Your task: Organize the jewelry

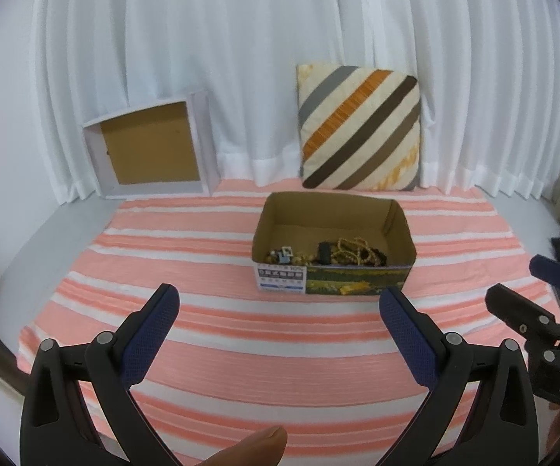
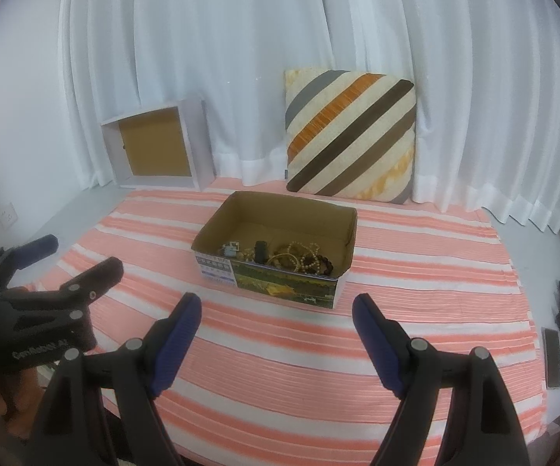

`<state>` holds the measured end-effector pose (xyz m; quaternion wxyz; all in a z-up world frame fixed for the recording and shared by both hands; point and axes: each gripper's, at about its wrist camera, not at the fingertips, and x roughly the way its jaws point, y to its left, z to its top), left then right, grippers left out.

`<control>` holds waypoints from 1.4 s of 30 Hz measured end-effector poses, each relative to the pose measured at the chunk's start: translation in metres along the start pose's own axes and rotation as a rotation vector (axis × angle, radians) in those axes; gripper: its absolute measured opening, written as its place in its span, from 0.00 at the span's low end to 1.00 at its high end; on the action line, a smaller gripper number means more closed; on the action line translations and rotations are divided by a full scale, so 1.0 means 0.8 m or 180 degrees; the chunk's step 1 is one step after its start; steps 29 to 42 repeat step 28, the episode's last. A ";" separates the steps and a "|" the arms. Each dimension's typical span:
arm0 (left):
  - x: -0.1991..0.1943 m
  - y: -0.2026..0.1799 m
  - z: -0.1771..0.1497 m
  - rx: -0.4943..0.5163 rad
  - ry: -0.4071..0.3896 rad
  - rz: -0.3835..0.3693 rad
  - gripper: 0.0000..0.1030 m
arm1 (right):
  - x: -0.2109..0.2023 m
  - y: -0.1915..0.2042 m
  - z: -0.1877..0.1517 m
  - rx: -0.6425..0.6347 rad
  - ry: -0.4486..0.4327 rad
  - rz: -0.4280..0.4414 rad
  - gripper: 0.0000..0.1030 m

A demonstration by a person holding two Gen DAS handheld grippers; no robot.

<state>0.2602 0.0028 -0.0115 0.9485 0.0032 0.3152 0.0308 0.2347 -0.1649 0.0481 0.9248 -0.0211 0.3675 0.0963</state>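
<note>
Your left gripper [image 1: 280,303] and right gripper [image 2: 276,310] both gape wide, empty, short of the box [image 1: 334,240] of jewelry [image 1: 342,254].

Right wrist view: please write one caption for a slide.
Open right gripper faces cardboard box of jewelry on striped cloth.

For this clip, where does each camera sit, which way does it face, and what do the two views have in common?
Left wrist view: sits on the left tool, looks forward and down over the striped cloth at the cardboard box; a fingertip and the right tool show.
Right wrist view: sits on the right tool, faces the same box from further right; the left tool shows.
Shared: the box with its jewelry, striped cushion, white shallow box, curtain.
</note>
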 end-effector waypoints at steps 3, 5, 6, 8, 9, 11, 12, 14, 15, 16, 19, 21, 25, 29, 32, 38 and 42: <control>0.000 0.002 0.000 -0.0055 0.0051 -0.0030 1.00 | -0.002 -0.001 0.000 0.0006 -0.0001 0.0007 0.79; 0.000 0.000 0.002 -0.0042 0.0082 -0.0069 1.00 | -0.004 -0.001 0.000 -0.0003 0.0003 0.0022 0.79; 0.000 -0.002 0.002 -0.0028 0.0085 -0.0071 1.00 | -0.006 0.000 0.000 -0.0017 0.0001 0.0026 0.79; -0.002 -0.005 0.002 -0.0004 0.0067 -0.0039 1.00 | -0.006 0.003 -0.001 -0.0041 0.0004 0.0036 0.79; -0.003 -0.007 0.002 0.0008 0.0053 -0.0021 1.00 | -0.007 0.005 -0.001 -0.0056 0.0004 0.0042 0.79; -0.004 -0.009 0.002 0.0020 0.0046 -0.0012 1.00 | -0.007 0.008 -0.002 -0.0077 0.0001 0.0041 0.79; -0.004 -0.008 0.002 0.0015 0.0046 -0.0016 1.00 | -0.007 0.008 -0.002 -0.0080 0.0000 0.0040 0.79; -0.005 -0.007 0.002 -0.0010 0.0035 -0.0006 1.00 | -0.007 0.008 -0.002 -0.0082 -0.0001 0.0033 0.79; -0.005 -0.006 0.002 -0.0018 0.0034 0.0000 1.00 | -0.007 0.007 -0.002 -0.0082 0.0000 0.0023 0.79; -0.004 -0.006 0.002 -0.0023 0.0038 -0.0001 1.00 | -0.007 0.007 -0.002 -0.0080 0.0002 0.0024 0.79; -0.004 -0.006 0.003 -0.0033 0.0047 -0.0008 1.00 | -0.008 0.004 -0.002 -0.0057 0.0003 0.0021 0.79; -0.003 -0.006 0.003 -0.0033 0.0052 -0.0021 1.00 | -0.009 0.004 -0.002 -0.0053 0.0001 0.0011 0.79; -0.003 -0.005 0.000 -0.0073 0.0019 -0.0020 1.00 | -0.008 0.003 -0.003 -0.0045 0.0011 0.0018 0.79; -0.002 -0.007 -0.001 -0.0050 0.0014 -0.0022 1.00 | -0.007 0.002 -0.003 -0.0046 0.0011 0.0019 0.79; -0.002 -0.007 -0.001 -0.0050 0.0014 -0.0022 1.00 | -0.007 0.002 -0.003 -0.0046 0.0011 0.0019 0.79; -0.002 -0.007 -0.001 -0.0050 0.0014 -0.0022 1.00 | -0.007 0.002 -0.003 -0.0046 0.0011 0.0019 0.79; -0.002 -0.007 -0.001 -0.0050 0.0014 -0.0022 1.00 | -0.007 0.002 -0.003 -0.0046 0.0011 0.0019 0.79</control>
